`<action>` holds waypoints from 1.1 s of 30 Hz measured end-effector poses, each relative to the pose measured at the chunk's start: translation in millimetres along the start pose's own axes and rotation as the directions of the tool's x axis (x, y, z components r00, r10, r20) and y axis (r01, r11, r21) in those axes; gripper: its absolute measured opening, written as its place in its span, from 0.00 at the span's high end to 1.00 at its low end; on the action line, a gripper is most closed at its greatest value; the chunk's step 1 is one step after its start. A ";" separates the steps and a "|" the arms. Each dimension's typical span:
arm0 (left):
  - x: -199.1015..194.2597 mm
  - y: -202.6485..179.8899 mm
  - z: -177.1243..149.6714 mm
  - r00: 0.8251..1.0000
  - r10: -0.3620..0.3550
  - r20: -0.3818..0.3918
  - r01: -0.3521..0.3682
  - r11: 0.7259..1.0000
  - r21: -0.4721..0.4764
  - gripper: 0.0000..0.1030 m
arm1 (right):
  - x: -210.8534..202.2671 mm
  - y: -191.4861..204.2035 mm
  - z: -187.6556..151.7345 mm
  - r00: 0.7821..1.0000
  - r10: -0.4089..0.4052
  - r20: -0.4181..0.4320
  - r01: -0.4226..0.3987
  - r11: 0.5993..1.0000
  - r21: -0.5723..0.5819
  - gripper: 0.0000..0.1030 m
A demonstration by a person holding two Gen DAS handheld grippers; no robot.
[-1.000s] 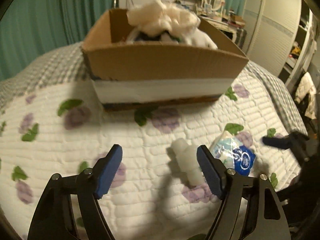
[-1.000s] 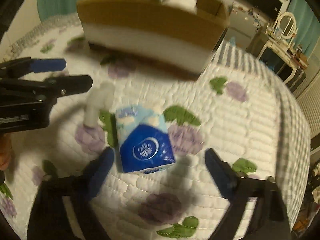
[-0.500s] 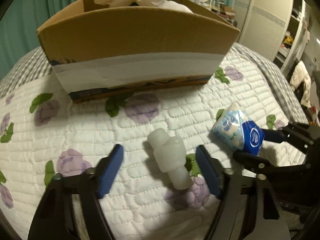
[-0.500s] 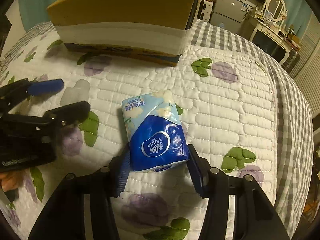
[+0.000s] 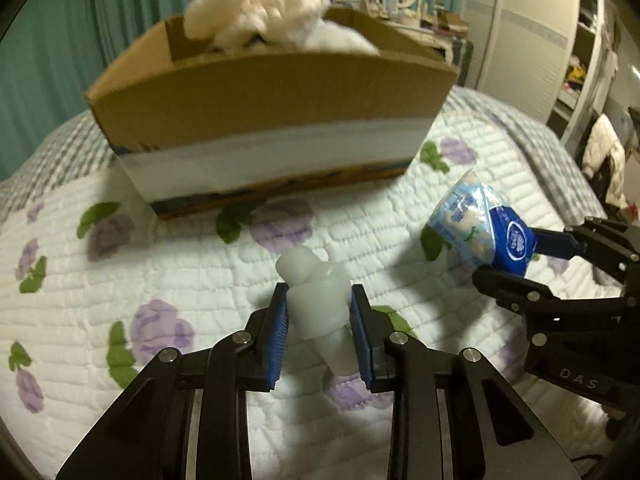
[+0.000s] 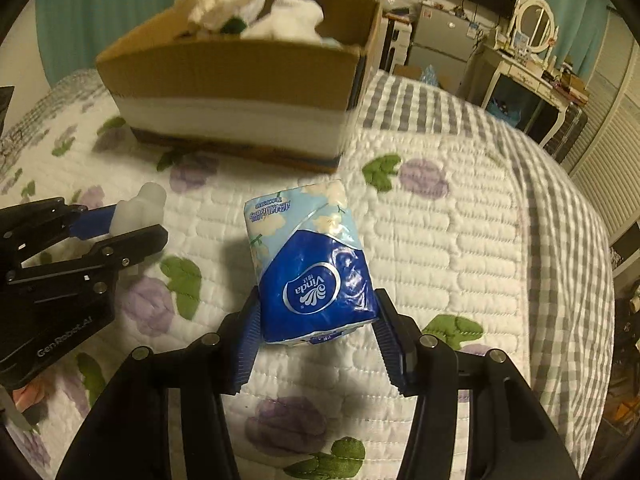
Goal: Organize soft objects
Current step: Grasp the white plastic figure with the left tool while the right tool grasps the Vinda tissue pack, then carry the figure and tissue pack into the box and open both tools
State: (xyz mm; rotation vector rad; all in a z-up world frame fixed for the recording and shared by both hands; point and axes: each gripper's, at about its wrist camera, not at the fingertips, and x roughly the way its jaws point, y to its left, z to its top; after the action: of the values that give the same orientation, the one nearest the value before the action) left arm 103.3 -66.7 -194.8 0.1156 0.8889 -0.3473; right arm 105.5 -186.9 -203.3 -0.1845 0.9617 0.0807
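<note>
We scan left to right; left gripper (image 5: 318,320) has its jaws closing on the white squishy toy (image 5: 320,300), blue pads touching both its sides, toy low over the floral quilt (image 5: 120,280), whether it has left the quilt we cannot tell; right gripper (image 6: 316,334) is clamped on the Vinda tissue pack (image 6: 310,264), pack lifted off the quilt and tilted up toward the cardboard box (image 6: 240,76); the box sits beyond both, already heaped with 2 or more white plush items (image 6: 256,4).

Risks we judge from here: the toy is soft and slick-looking, gripped at its waist, so it could squirt out if the squeeze goes on; the pack is held only at its lower end, so it may swing or slip in transit; the box is piled high, so dropped items may roll off; the 2 grippers sit near each other and could clash at the box.
</note>
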 end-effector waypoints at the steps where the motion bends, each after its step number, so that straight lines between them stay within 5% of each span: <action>1: -5.3 0.2 1.0 1.000 0.004 0.011 -0.004 1.000 -0.003 0.72 | -5.8 0.9 2.0 1.000 0.002 0.018 -0.002 1.000 0.004 0.49; 21: -140.9 -2.1 7.7 0.967 0.032 0.252 -0.029 0.999 -0.016 0.72 | -141.9 19.6 17.7 0.951 0.015 0.308 -0.041 0.996 0.077 0.49; 27: -203.8 0.5 19.5 0.933 0.047 0.357 -0.035 0.999 -0.040 0.72 | -196.4 20.5 24.2 0.918 0.011 0.397 -0.043 0.996 0.072 0.49; 33: -260.6 4.4 36.9 0.882 0.049 0.470 -0.027 0.998 -0.055 0.72 | -265.1 30.4 31.4 0.854 -0.011 0.519 -0.022 0.998 0.057 0.49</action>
State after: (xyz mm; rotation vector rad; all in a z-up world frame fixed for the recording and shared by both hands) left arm -18.6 -6.7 30.6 0.0020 0.4089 -0.2993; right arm -24.9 -147.5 28.2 -0.0945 0.4194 0.1005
